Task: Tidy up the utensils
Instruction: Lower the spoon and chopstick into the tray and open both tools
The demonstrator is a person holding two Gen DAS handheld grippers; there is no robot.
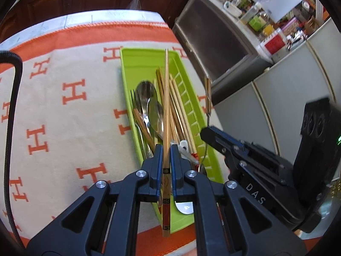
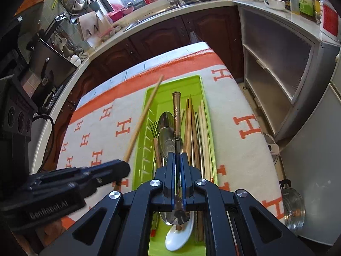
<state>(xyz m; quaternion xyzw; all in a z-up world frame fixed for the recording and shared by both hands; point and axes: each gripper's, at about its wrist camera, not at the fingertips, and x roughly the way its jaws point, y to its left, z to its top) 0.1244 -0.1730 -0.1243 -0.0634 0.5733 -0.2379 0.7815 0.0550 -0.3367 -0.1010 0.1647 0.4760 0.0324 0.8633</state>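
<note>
My left gripper [image 1: 165, 149] is shut on a bamboo chopstick [image 1: 166, 98] that runs forward between its fingers, above a lime-green tray [image 1: 127, 81]. The tray holds several chopsticks, metal spoons and a fork. At the right my right gripper [image 1: 207, 133] grips a thin-stemmed spoon [image 1: 208, 93] with a bronze handle. In the right wrist view the right gripper [image 2: 178, 156] is shut on that spoon [image 2: 176, 111], handle pointing away, over the tray [image 2: 181, 83]. The left gripper [image 2: 123, 166] holds its chopstick [image 2: 142, 121] slanting over the tray's left rim.
The tray lies on a beige cloth [image 1: 64, 111] with orange H marks and an orange border. A white ceramic spoon [image 2: 179, 236] lies at the tray's near end. A metal cabinet [image 2: 277, 68] stands to the right, dark wooden cupboards [image 2: 162, 36] beyond, and a pot lid [image 2: 294, 211] on the floor.
</note>
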